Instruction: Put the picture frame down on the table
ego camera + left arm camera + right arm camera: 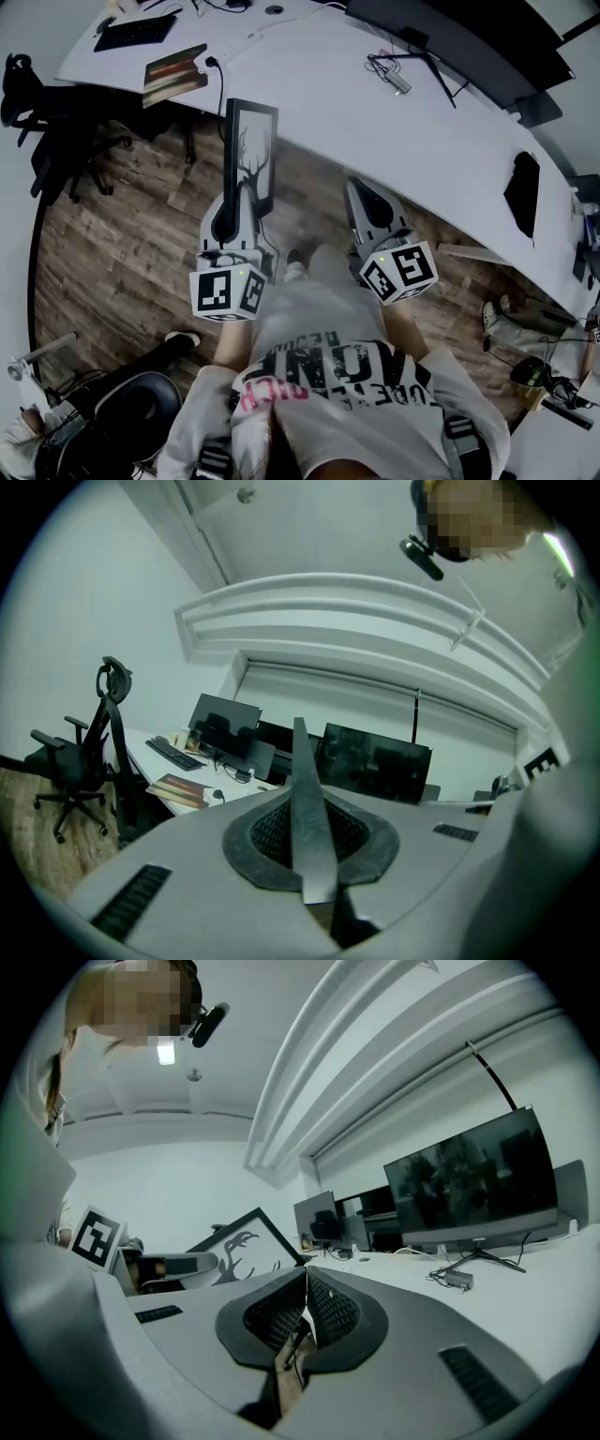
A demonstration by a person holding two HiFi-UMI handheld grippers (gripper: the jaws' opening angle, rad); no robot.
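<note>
The picture frame, black-edged with a deer-antler print, stands upright over the wooden floor just short of the white table. My left gripper is shut on its lower edge. In the left gripper view the frame shows edge-on, pinched between the pads. My right gripper hovers beside it to the right, shut and holding nothing. The right gripper view has the closed pads touching, with the frame and the left gripper off to the left.
On the table lie a book, a keyboard, a cable with a plug, a small device with wires and a black flat item. Monitors stand at the back. Office chairs sit at left and lower left.
</note>
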